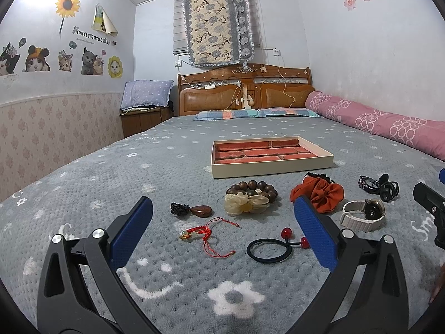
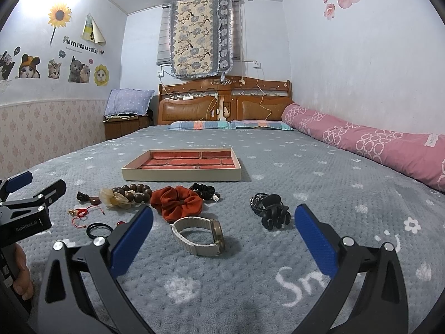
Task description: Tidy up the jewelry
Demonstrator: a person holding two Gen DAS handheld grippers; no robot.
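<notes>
Grey bedspread (image 1: 83, 194) lying cluttered; left gripper (image 1: 222, 222) and right gripper (image 2: 222, 228) hovering spread wide, empty; I'd be straddling the watch (image 2: 198, 235) squarely, carrying it to the tray (image 2: 180, 176).

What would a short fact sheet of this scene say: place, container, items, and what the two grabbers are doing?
place: bed with a grey flowered blanket
container: shallow tray, red lining, nothing in it
items: wooden bead bracelet, orange scrunchie, white-strap watch, black hair claw, red cord bracelet
left gripper: open, holding nothing
right gripper: open, holding nothing, watch ahead of it
</notes>
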